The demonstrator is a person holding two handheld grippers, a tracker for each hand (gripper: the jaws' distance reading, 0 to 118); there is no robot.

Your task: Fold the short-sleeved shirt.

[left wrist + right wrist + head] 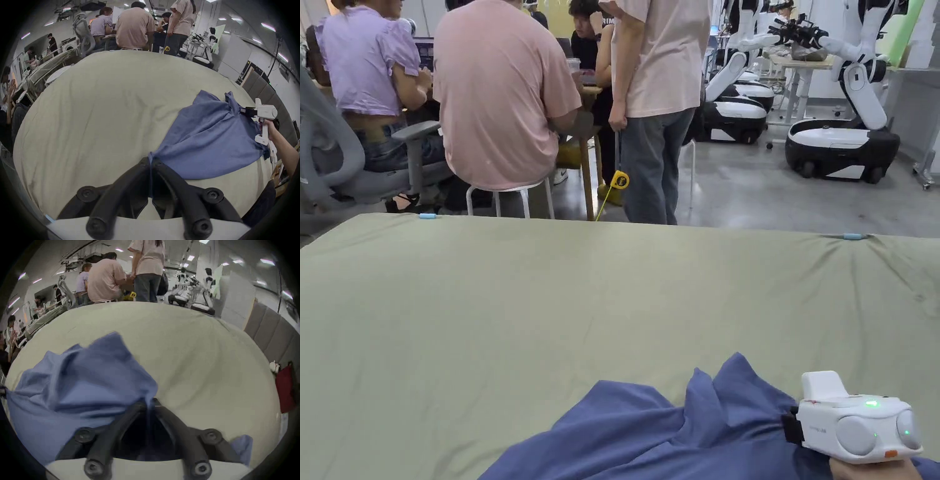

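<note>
Olive-green cloth covers the desk (550,312) across the whole middle of the head view, w/ a busy lab behind it in the upper part of the frame: 3 people in the upper left and centre, 2 seated w/ backs turned and 1 standing, plus a 4th partly hidden among them. 2 white-and-black wheeled robots (837,125) stand in the upper right.

1 blue short-sleeved shirt (675,431) lies bunched at the bottom centre-right, near the desk's front edge, not yet spread flat. 2 claws have it. The left claw (150,160), bottom centre of its own view, is pinched closed on 1 edge of the fabric, w/ a strip of blue running down between the jaws. The right claw (148,404) is likewise clamped narrow on a fold of the cloth at bottom centre of its view. Its white body (853,425) sits at the lower right of the head view.

My guess: gripping 2 separate points lets the person lift and pull the shirt taut, so it can be laid out smooth on the open stretch of desk before any fold. Which parts of the shirt are pinched, I can't tell.
</note>
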